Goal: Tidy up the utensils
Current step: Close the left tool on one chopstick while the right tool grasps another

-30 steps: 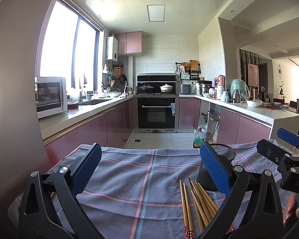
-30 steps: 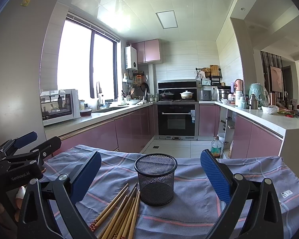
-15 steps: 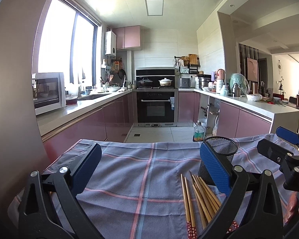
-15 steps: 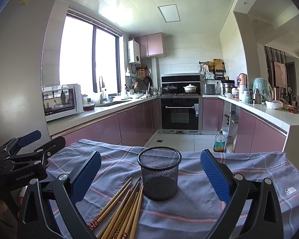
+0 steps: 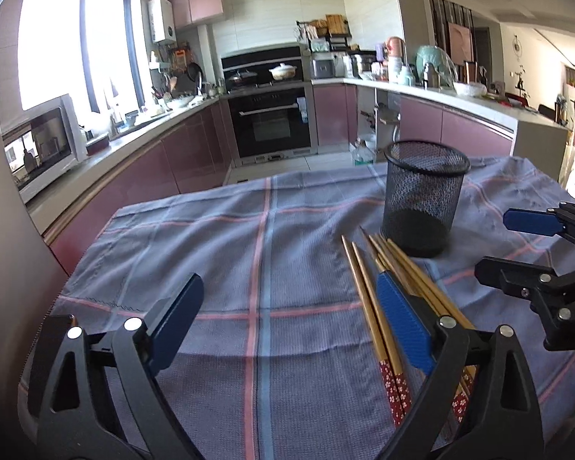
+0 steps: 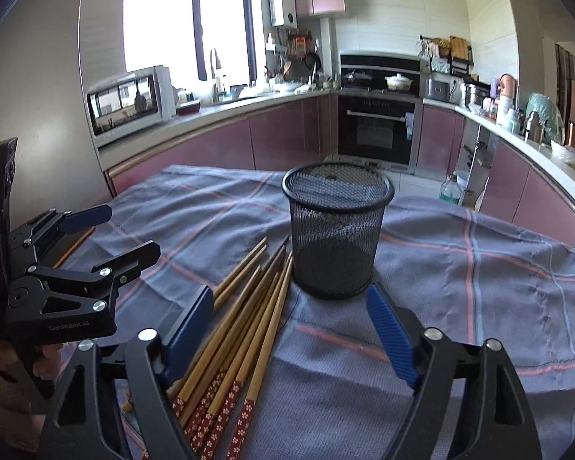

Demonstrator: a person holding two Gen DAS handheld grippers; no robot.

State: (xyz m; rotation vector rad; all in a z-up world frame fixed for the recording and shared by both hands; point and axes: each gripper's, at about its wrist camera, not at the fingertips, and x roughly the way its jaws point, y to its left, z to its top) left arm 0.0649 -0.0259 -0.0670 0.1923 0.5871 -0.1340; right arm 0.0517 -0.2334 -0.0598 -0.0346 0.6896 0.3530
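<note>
On the far left, a white microwave [image 5: 44,142] sat on the kitchen counter [image 5: 126,145] under the bright window.

Closer in, a table was covered with a blue cloth [image 5: 211,253] that had pink lines on it. The left gripper [image 5: 291,318] hung over the cloth and pointed down at it. Its blue fingers [image 5: 176,318] stood wide apart. They had just been closing a little, but nothing was pinched between them. The right-hand finger was over the pile of chopsticks, and I could not tell if it touched them.

In the middle lay the chopsticks [image 6: 245,318]. They were yellow-brown sticks with red flowery ends, lying flat on the cloth in a loose bunch. Their thin tips pointed at the cup and came very close to its bottom.

Next to them stood the black mesh cup [image 6: 335,234]. It stood up straight on the cloth.

The right gripper [image 6: 289,329] was near the cup and pointed down at it. Its fingers had just been closing a bit too, yet they stood apart and held nothing. The left-hand finger hung over the chopsticks.

Far behind, a black oven [image 6: 377,130] sat between pink cupboards [image 6: 287,130].
</note>
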